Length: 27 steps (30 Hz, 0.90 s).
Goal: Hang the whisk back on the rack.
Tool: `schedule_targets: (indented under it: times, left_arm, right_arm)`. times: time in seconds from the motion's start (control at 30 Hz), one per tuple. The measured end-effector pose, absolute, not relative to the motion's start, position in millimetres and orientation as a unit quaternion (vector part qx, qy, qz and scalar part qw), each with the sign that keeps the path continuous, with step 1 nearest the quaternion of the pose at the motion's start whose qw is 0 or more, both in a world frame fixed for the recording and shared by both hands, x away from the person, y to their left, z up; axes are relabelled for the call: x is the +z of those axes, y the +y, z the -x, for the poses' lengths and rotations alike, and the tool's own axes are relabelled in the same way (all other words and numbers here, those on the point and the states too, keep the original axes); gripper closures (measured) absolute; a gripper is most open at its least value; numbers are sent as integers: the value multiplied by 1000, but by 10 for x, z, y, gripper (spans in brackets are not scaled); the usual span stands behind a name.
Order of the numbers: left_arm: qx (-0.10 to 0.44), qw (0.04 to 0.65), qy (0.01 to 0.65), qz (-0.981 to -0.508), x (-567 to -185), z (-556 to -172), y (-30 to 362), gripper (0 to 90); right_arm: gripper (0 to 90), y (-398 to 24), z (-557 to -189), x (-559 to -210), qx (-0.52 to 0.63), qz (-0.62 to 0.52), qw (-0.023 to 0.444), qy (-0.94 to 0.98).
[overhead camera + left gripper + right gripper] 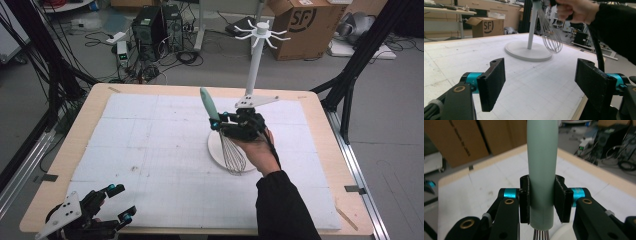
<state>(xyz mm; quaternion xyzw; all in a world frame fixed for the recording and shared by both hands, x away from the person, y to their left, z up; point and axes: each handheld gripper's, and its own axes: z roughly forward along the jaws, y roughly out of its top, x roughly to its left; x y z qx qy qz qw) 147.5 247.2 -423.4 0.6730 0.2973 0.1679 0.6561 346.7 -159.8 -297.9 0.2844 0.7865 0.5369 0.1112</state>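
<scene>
Whisk with pale green handle and steel wires (220,131) sat clamped in your right tool (226,121), held above the white round-based stand (255,60) mid-tabletop (150,150). Your left tool (118,204) rested released at the near-left corner.

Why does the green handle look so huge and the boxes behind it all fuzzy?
In the right gripper view the whisk handle sits right against the camera, clamped by the right gripper, so it looks big and sharp while the cardboard boxes behind blur. In the high view the same whisk looks small. In the left gripper view the left gripper is sharp, the hand soft.
</scene>
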Motion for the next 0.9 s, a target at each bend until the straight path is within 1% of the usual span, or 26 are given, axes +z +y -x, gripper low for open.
schedule_targets:
  times: [0.07,0.13,0.33,0.43,0.6,0.9]
  left_arm:
    - [169,656,297,-673,-4235,-1477,2471,251]
    - [167,658,297,-671,-4234,-1475,2471,251]
    - [168,657,297,-672,-4235,-1478,2470,252]
    - [169,656,298,-672,-4236,-1479,2467,252]
    - [170,656,296,-673,-4235,-1473,2468,252]
    - [169,656,297,-673,-4236,-1473,2461,252]
  right_arm:
    - [696,-1695,-3458,-2793,561,-285,126,767]
    - [696,-1747,-3443,-2677,576,-282,139,755]
    - [695,-1822,-3383,-2379,616,-267,142,727]
    - [696,-1852,-3355,-2265,637,-260,135,713]
    - [695,-1945,-3349,-2174,655,-264,137,694]
    - [695,-2139,-3300,-2157,680,-270,136,668]
